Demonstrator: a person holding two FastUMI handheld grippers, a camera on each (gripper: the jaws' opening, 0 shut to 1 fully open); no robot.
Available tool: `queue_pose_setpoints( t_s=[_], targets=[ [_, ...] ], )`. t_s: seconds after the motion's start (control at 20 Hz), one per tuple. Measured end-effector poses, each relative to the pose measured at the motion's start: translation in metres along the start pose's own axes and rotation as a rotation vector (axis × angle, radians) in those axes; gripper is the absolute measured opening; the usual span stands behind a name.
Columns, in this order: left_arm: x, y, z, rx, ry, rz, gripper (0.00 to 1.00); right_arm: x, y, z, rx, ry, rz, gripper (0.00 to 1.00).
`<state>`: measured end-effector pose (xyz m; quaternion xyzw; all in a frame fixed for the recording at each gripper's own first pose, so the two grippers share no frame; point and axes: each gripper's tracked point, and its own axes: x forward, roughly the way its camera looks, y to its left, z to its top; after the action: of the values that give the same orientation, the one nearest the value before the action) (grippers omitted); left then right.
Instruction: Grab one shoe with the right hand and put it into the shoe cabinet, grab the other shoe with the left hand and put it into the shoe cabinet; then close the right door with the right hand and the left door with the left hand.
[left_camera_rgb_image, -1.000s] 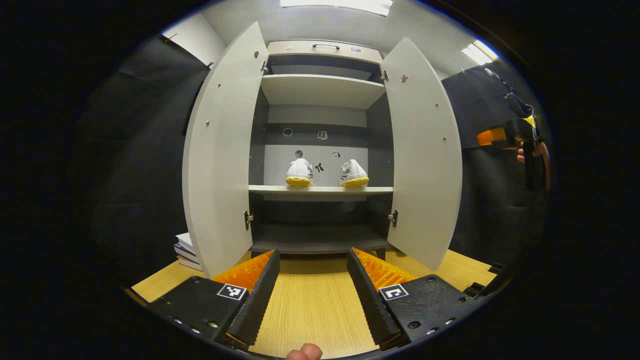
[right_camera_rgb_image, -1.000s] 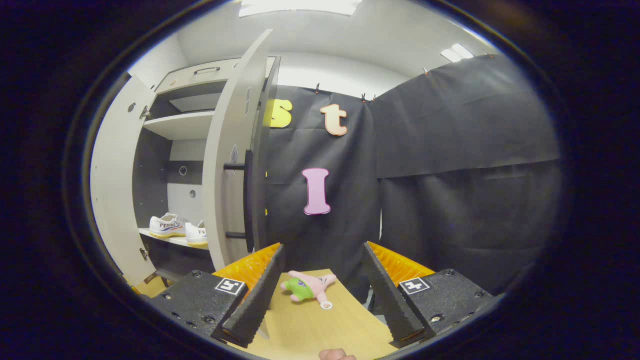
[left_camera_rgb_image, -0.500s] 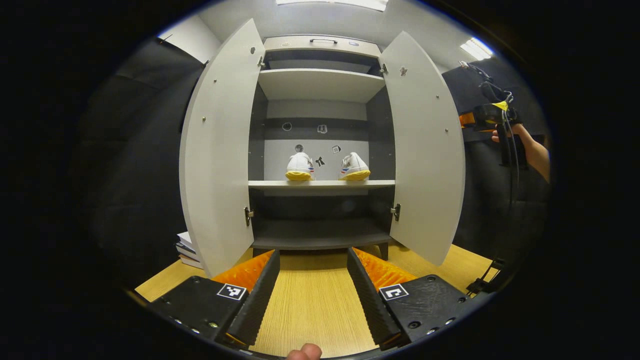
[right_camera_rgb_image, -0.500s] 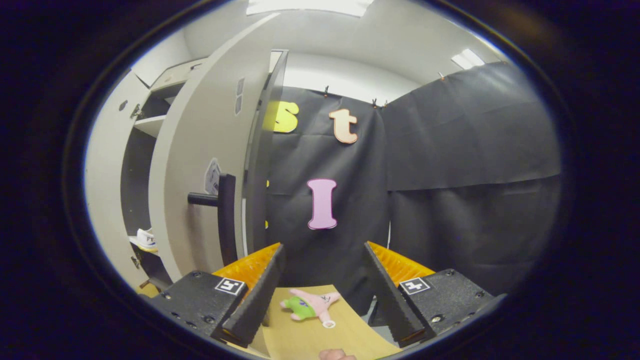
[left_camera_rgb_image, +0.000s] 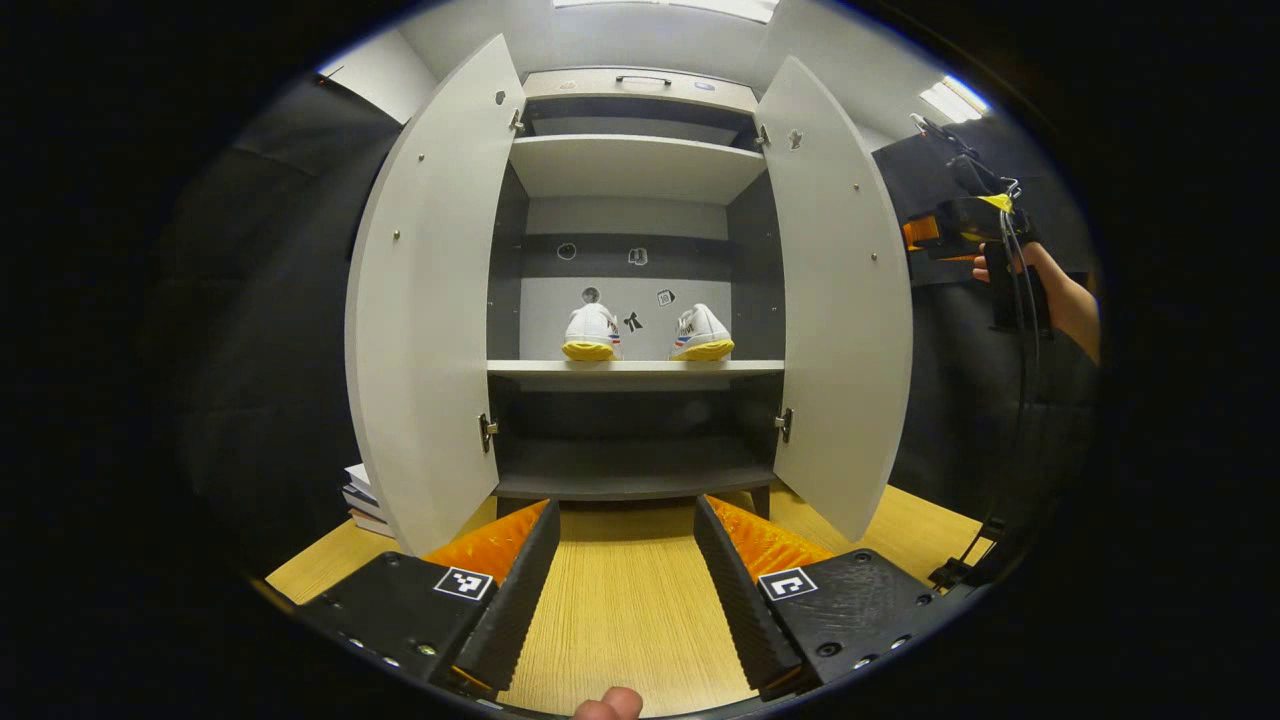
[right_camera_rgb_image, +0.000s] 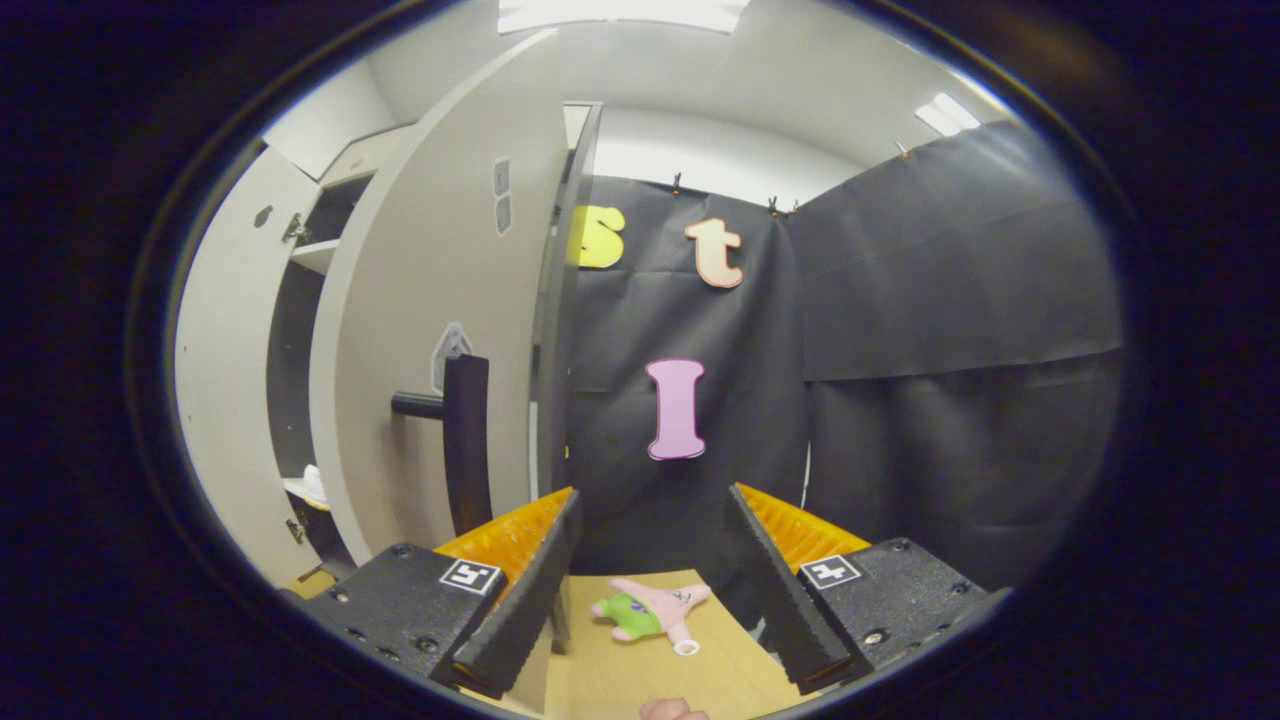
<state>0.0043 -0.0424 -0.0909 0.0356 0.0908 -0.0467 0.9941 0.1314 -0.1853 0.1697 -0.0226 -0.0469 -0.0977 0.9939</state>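
In the left gripper view, the left gripper (left_camera_rgb_image: 625, 580) hangs released, its fingers spread and holding nothing, low over the wooden desk (left_camera_rgb_image: 625, 620) and facing squarely into the shoe cabinet (left_camera_rgb_image: 635, 300). Both shoes are already inside, heels outward on the middle shelf (left_camera_rgb_image: 635, 369): the left shoe (left_camera_rgb_image: 591, 333) and the right shoe (left_camera_rgb_image: 702, 335) sit side by side near the shelf's front edge. Both doors stand wide open, the left door (left_camera_rgb_image: 425, 310) and the right door (left_camera_rgb_image: 838, 300) swung out toward the camera, upright. Beyond the right door's outer face, a hand holds the right gripper (left_camera_rgb_image: 925, 232) at about upper-door height, so that hand is plainly the nearer one to this door. In the right gripper view, the right gripper (right_camera_rgb_image: 650, 590) is likewise released and empty; the door's outer face (right_camera_rgb_image: 440, 330) lies just to the left of its fingers, with the vertical bar handle (right_camera_rgb_image: 465, 440) close by, upright. The closing push would likely go leftward against that face. A small plush toy (right_camera_rgb_image: 650, 612) lies on the desk between the fingers.
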Motion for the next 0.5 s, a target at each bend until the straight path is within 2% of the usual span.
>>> queue_pose_setpoints(
  t_s=[0.5],
  targets=[
    [-0.008, 0.032, -0.001, -0.007, 0.000, 0.046, 0.81, 0.007, 0.097, 0.001, 0.025, -0.016, 0.127, 0.94]
  ],
)
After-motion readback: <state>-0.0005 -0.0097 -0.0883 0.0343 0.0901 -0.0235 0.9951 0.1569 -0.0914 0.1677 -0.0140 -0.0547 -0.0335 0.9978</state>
